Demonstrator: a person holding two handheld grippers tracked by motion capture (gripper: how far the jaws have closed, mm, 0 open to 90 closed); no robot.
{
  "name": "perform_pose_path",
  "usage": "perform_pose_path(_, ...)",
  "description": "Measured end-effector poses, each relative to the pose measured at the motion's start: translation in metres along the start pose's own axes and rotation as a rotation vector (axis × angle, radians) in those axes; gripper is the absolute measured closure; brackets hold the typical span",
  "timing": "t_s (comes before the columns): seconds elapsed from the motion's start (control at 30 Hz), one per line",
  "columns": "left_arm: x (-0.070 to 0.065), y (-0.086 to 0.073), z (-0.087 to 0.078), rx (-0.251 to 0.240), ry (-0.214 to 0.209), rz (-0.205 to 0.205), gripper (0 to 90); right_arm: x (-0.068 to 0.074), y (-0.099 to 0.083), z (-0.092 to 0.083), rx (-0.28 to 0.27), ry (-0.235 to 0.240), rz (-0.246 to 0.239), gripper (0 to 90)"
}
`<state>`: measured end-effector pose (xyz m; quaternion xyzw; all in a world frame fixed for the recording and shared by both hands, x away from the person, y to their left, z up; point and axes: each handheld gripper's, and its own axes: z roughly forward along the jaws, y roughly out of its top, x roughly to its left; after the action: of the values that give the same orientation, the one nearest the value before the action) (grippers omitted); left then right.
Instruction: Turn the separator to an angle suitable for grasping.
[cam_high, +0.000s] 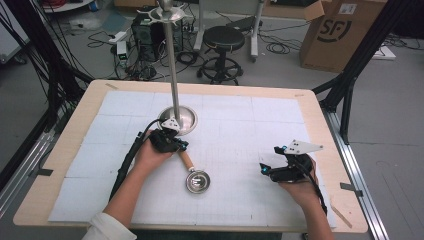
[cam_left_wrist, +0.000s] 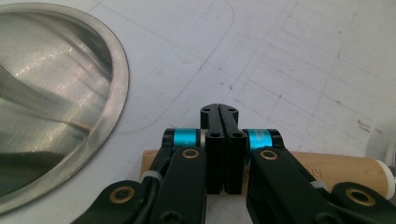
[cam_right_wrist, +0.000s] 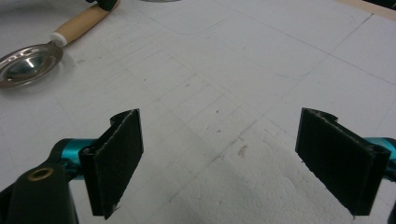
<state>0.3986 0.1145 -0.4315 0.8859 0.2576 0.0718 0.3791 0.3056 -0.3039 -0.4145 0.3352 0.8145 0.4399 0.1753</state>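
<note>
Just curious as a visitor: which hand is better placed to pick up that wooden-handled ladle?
Left. The left gripper sits right over the ladle's wooden handle, jaws shut. The right gripper is well off to the side, jaws open.

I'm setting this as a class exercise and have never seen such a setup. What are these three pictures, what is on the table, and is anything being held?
A person holds a hand gripper in each hand. One camera looks down from above; one rides on each gripper. On the white-covered table stand a metal pole on a round base and a small metal ladle with a wooden handle. The left gripper is shut, its jaws together just above the wooden handle, so it seems to hold nothing. The right gripper is open and empty.
</note>
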Motion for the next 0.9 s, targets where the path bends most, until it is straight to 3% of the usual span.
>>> perform_pose_path(0.37, 0.000, -0.014, -0.017, 0.030, -0.003, 0.016, 89.3, 0.001, -0.001, 0.000, 0.006, 0.001, 0.002, 13.8)
perform_pose_path(0.9, -0.013, -0.044, -0.039, 0.041, -0.055, 0.028, 89.3, 0.001, -0.001, 0.001, 0.008, 0.002, 0.001, 13.8)
